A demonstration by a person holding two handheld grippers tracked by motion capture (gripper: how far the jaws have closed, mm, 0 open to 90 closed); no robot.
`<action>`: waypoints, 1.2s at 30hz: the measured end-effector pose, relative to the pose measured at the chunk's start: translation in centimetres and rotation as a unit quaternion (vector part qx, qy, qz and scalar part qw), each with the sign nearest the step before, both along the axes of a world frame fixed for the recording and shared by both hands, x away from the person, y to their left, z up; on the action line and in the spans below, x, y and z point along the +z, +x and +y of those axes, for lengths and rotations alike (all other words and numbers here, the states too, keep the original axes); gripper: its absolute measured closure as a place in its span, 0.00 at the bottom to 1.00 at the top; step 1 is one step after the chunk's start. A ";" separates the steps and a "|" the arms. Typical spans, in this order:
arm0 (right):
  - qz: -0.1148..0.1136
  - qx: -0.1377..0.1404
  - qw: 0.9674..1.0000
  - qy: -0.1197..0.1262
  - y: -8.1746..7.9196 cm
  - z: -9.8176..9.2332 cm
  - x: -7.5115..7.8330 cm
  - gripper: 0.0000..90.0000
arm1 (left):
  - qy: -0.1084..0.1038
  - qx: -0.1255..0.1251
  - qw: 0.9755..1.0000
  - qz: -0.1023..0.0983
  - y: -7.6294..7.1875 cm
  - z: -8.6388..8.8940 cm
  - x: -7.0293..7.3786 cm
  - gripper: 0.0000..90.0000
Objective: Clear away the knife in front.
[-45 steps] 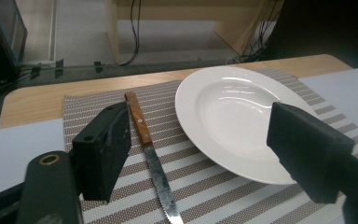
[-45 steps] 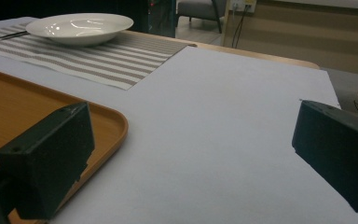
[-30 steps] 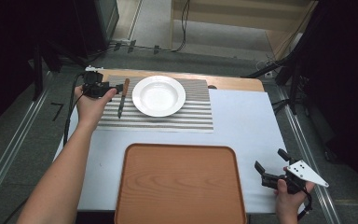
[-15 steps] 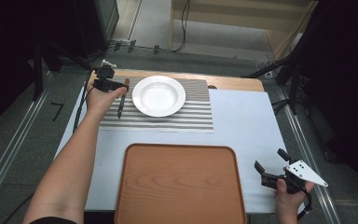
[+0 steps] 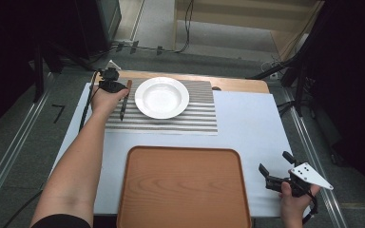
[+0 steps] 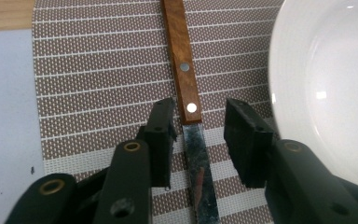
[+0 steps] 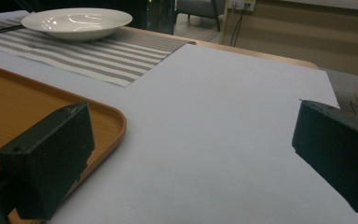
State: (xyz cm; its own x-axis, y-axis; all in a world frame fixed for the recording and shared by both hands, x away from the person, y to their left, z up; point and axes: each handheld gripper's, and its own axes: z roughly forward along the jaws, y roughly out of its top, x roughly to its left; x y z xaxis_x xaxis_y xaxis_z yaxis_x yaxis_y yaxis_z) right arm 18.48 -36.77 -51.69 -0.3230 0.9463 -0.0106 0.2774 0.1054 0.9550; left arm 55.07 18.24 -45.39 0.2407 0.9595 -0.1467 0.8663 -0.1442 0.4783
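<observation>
Left gripper (image 6: pixel 198 135): its black jaws straddle the knife where handle meets blade. They have just been closing, yet a gap shows on each side of the blade, so the pads are not pressing.
Left gripper from above (image 5: pixel 116 89): at about 10 o'clock on the table, held in the person's left hand (image 5: pixel 105 99), forearm reaching in from 7 o'clock.
Knife: a table knife with a brown riveted wooden handle and a steel blade (image 6: pixel 189 100), lying flat on the placemat at 9 o'clock of the plate, just beside its rim. In the high view (image 5: pixel 125 97) it runs roughly from 12 to 6 o'clock.
Plate: a round white deep ceramic plate (image 5: pixel 161 97) standing on the placemat, toward 12 o'clock of the table.
Placemat: a rectangular woven mat with brown and white stripes (image 5: pixel 197 116), at 12 o'clock of the tray.
Tray: a brown wooden rectangular tray with rounded corners (image 5: pixel 183 187), at 6 o'clock on the table.
Table cover: a pale blue-white sheet (image 5: pixel 252 128) under mat and tray.
Right gripper (image 5: pixel 272 176): held at 4 o'clock beside the tray's right edge, well apart from the knife. Its jaws (image 7: pixel 191 154) stand wide apart with nothing between them.
</observation>
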 end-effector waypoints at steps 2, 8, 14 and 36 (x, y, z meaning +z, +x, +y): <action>0.000 0.000 1.000 -0.001 0.0 0.0 0.0 0.00 | -0.005 0.000 1.000 0.002 0.1 0.0 -0.2 0.71; 0.000 -0.001 1.000 -0.001 0.0 0.0 0.0 0.00 | 0.004 0.004 1.000 0.008 0.4 -0.3 -1.0 0.73; 0.001 0.000 1.000 -0.001 0.1 0.0 0.0 0.00 | 0.008 0.014 1.000 0.007 0.7 -0.4 -1.5 0.76; 0.000 0.000 1.000 -0.001 0.1 0.0 -0.1 0.00 | 0.037 -0.021 0.999 -0.005 -0.2 -1.3 -1.6 0.86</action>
State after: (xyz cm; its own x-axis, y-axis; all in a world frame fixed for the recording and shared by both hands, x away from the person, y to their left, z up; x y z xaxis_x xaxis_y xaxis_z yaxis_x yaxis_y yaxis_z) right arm 18.61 -36.77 -51.75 -0.3233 0.9462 -0.0115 0.2781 0.1066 0.9546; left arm 54.91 16.97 -47.04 0.2820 0.9567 -0.0728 0.8536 -0.2155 0.4742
